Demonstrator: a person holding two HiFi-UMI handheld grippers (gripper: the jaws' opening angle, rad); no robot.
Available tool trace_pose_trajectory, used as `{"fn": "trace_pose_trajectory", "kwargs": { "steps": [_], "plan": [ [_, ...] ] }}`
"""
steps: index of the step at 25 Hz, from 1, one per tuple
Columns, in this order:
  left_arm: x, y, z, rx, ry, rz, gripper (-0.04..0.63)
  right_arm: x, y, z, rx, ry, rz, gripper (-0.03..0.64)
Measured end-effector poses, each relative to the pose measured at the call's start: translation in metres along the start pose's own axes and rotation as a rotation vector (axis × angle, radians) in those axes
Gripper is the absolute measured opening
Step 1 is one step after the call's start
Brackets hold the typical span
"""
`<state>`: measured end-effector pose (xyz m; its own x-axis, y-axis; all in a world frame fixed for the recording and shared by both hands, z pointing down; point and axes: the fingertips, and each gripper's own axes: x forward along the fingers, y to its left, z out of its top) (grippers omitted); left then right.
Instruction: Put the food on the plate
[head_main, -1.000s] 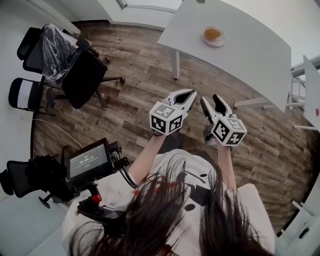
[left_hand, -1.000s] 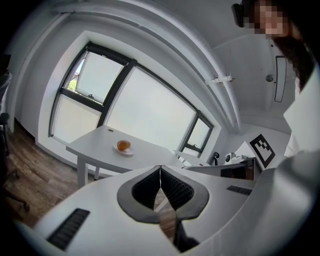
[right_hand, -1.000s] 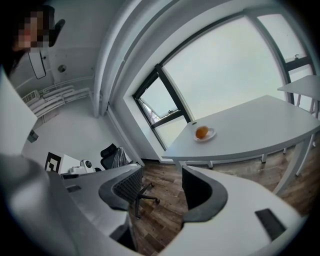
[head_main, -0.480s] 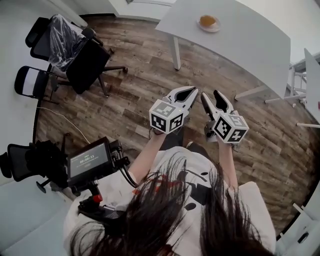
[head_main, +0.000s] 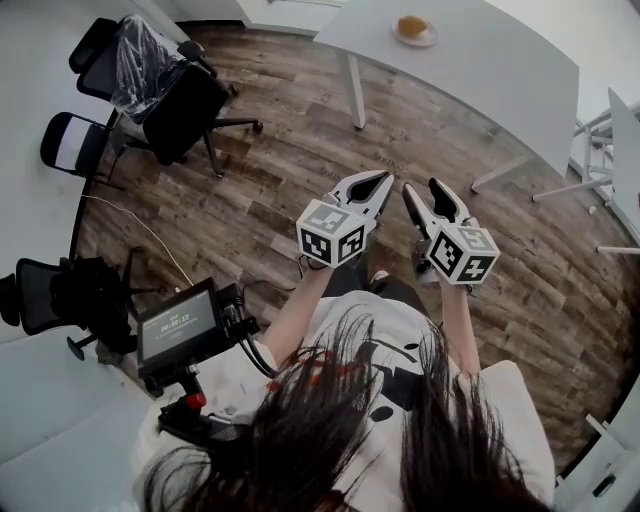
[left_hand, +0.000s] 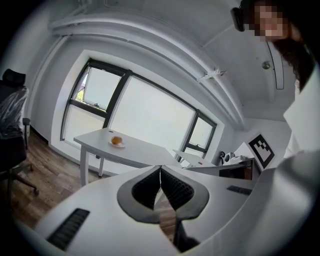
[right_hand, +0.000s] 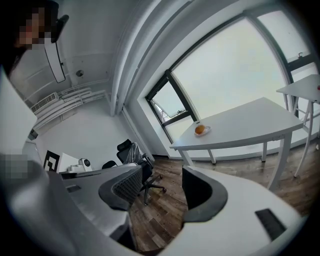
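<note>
An orange piece of food (head_main: 411, 25) lies on a small plate (head_main: 425, 40) on the white table (head_main: 500, 70), far ahead at the top of the head view. The left gripper view also shows the plate (left_hand: 117, 143), and the food (right_hand: 199, 129) appears in the right gripper view. Both grippers are held side by side in the air over the wooden floor, well short of the table. My left gripper (head_main: 385, 180) (left_hand: 160, 168) is shut with nothing in it. The jaws of my right gripper (head_main: 421, 188) (right_hand: 161, 172) stand apart, with only floor between them.
Black office chairs (head_main: 170, 100) stand at the upper left, one wrapped in plastic, with another chair (head_main: 65, 150) near the wall. A small monitor on a rig (head_main: 178, 325) hangs at the person's left. A second white table (head_main: 625, 150) is at the right edge.
In the head view the table with the plate has slid up towards the top edge, and the chairs have shifted too. Both grippers keep the same pose and jaw stance.
</note>
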<state>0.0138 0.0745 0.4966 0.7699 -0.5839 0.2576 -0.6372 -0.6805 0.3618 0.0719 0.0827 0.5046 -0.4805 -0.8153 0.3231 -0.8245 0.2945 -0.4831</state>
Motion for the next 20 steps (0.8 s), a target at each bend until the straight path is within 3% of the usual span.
{"fn": "trace_pose_trajectory", "kwargs": {
  "steps": [16, 20],
  "plan": [
    [0.001, 0.008, 0.002, 0.02, 0.009, 0.02, 0.006, 0.013, 0.003, -0.001, -0.03, 0.028, 0.026, 0.261],
    [-0.017, -0.013, -0.003, 0.041, -0.009, 0.022, 0.006, -0.011, 0.015, -0.01, -0.049, 0.01, 0.035, 0.261]
  ]
}}
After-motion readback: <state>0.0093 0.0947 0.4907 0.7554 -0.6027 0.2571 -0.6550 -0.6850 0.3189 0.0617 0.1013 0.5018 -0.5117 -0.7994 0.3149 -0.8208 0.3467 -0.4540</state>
